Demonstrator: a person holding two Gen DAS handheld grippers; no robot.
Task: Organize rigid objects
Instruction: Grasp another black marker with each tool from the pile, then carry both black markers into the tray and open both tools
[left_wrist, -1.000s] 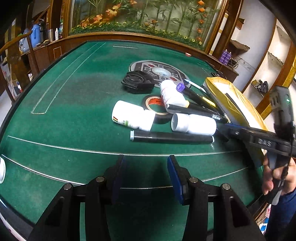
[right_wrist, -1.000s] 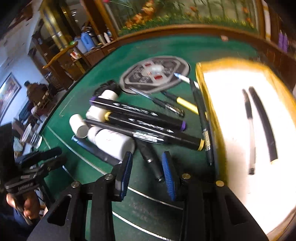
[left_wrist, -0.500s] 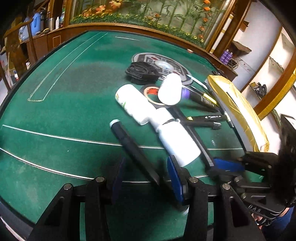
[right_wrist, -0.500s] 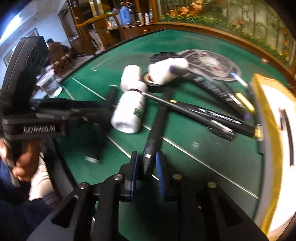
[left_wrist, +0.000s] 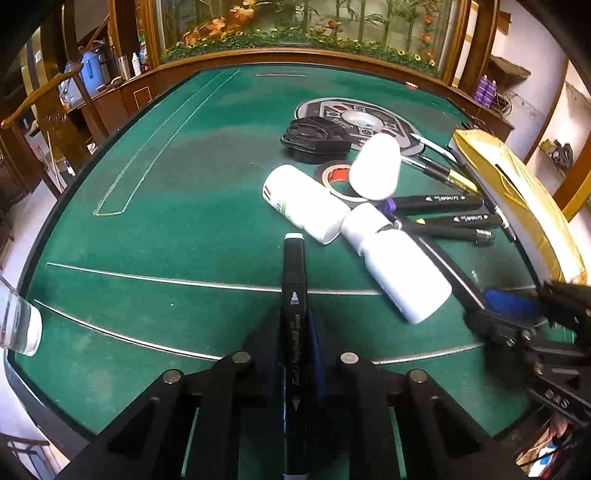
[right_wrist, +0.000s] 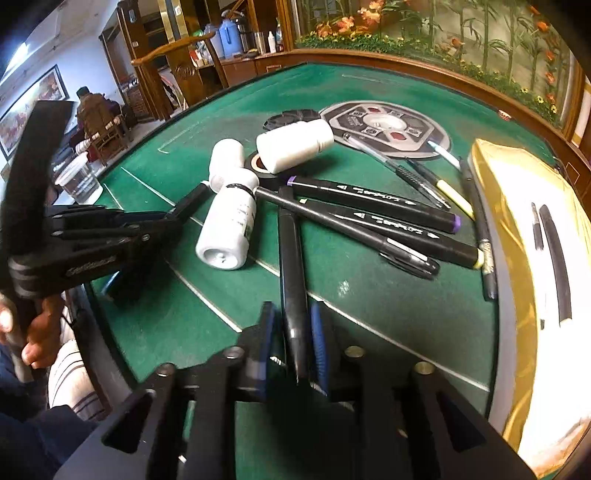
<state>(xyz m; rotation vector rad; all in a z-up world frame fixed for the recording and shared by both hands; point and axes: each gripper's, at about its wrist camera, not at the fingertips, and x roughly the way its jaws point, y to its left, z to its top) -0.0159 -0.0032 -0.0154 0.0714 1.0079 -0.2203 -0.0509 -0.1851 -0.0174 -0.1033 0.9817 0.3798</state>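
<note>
A green felt table with a wooden rim is carrying the whole clutter, and a gold-edged tray is sitting at its right side with two dark pens lying inside. Three white plastic bottles are lying near the middle: one on its side nearest the grippers, a second beside it, and a third resting across a roll of tape. Several black markers are lying crossed between the bottles and the tray.

The left gripper is gripping a black marker that points straight ahead; its jaws have just been closing, and the pads are now pressing the barrel on both sides. The right gripper has a black pen between its narrow jaws, which have just been opening a little; the pads are sitting close against the pen, though whether both are pressing it cannot be told.
</note>
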